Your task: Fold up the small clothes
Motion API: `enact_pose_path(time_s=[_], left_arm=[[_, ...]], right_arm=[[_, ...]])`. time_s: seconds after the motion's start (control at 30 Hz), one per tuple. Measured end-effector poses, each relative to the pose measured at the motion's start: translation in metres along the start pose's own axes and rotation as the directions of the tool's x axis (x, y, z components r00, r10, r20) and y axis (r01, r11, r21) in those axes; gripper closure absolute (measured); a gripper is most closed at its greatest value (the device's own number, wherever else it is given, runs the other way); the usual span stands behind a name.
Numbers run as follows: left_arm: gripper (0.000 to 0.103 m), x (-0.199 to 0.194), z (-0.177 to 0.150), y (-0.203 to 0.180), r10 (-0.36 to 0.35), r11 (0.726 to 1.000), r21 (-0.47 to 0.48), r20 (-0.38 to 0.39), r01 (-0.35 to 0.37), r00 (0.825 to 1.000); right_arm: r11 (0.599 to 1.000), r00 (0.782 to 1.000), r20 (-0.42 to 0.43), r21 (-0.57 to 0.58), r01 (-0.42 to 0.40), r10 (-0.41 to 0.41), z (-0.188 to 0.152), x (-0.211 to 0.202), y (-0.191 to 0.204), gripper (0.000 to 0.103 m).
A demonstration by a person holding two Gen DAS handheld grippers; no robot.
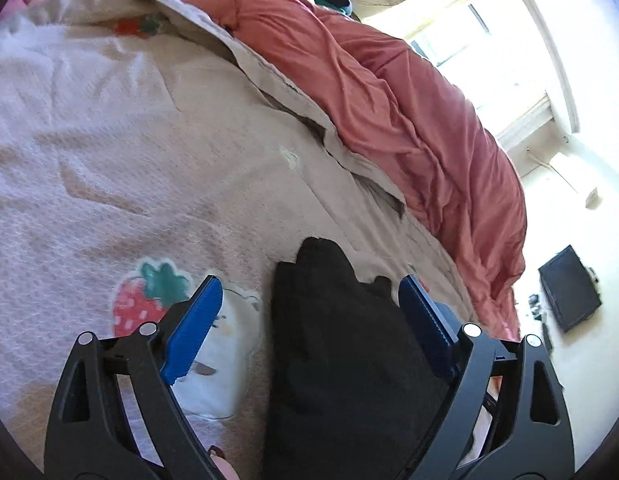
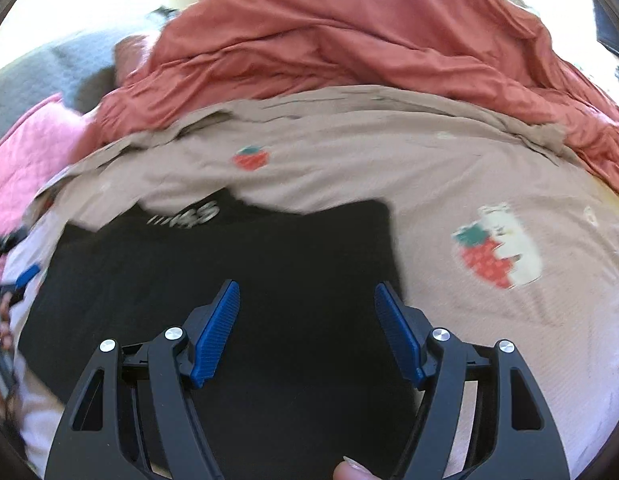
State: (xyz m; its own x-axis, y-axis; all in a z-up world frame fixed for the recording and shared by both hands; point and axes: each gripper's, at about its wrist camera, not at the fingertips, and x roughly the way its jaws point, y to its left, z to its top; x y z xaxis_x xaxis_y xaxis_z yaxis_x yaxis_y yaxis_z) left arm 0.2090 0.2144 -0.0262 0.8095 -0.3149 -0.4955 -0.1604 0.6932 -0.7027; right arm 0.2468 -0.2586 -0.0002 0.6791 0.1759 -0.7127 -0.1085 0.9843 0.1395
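- Across the bed, a beige blanket with strawberry prints lies flat, with a rust-red duvet bunched behind it.
- On that blanket lies a black garment, white lettering near its far edge.
- Left gripper and right gripper hover over the garment, jaws spread, gripping nothing.

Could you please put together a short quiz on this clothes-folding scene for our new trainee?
1. True or false: the left tongs are clamped shut on the black garment.
2. Which print lies on the beige bedspread beside the garment? A) strawberry with a white bear B) blue car C) yellow star
3. Fill in: the bunched quilt beyond the bedspread is ____ in colour.

Key: 1. False; the jaws stand open over it, as do those of the right tongs. 2. A. 3. Salmon red.
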Motion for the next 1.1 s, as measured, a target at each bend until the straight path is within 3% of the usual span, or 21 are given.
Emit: enact_pose_path(time_s=[0.2, 0.33, 0.47, 0.5, 0.57, 0.6, 0.67, 0.9, 1.1], left_arm=[[0.021, 0.018, -0.009, -0.03, 0.068, 0.984, 0.17, -0.037, -0.061, 0.997], [0.021, 0.031, -0.012, -0.036, 0.113, 0.971, 0.22, -0.066, -0.096, 0.991], [0.021, 0.045, -0.011, -0.029, 0.163, 0.969, 0.206, -0.102, -0.14, 0.981], [0.024, 0.048, -0.011, -0.028, 0.171, 0.968, 0.202, -0.109, -0.147, 0.979], [0.055, 0.049, -0.011, -0.028, 0.159, 0.969, 0.211, -0.12, -0.131, 0.98], [0.063, 0.051, -0.012, -0.031, 0.168, 0.963, 0.233, -0.125, -0.136, 0.978], [0.088, 0.052, -0.015, -0.034, 0.203, 0.948, 0.271, -0.12, -0.165, 0.972], [0.094, 0.031, -0.011, -0.053, 0.167, 0.931, 0.334, -0.026, -0.149, 0.986], [0.097, 0.019, -0.004, -0.054, 0.154, 0.934, 0.319, 0.054, -0.163, 0.987]], right_arm=[[0.995, 0.997, -0.037, 0.072, 0.072, -0.07, 0.028, 0.03, -0.031, 0.035], [0.992, 0.994, -0.091, 0.109, 0.067, -0.057, 0.031, 0.056, -0.04, 0.051], [0.989, 0.995, -0.102, 0.145, 0.004, 0.011, 0.029, 0.067, -0.045, 0.065], [0.99, 0.995, -0.099, 0.139, -0.008, 0.022, 0.028, 0.066, -0.043, 0.073], [0.995, 0.996, -0.085, 0.101, 0.0, 0.008, 0.027, 0.062, -0.036, 0.083], [0.996, 0.997, -0.074, 0.091, 0.004, 0.003, 0.027, 0.058, -0.034, 0.09], [0.996, 0.999, -0.048, 0.094, 0.002, 0.003, 0.028, 0.051, -0.033, 0.093], [0.992, 0.999, 0.043, 0.121, -0.029, 0.024, 0.041, 0.029, -0.036, 0.095], [0.992, 0.999, 0.026, 0.124, -0.027, 0.024, 0.047, 0.046, -0.037, 0.095]])
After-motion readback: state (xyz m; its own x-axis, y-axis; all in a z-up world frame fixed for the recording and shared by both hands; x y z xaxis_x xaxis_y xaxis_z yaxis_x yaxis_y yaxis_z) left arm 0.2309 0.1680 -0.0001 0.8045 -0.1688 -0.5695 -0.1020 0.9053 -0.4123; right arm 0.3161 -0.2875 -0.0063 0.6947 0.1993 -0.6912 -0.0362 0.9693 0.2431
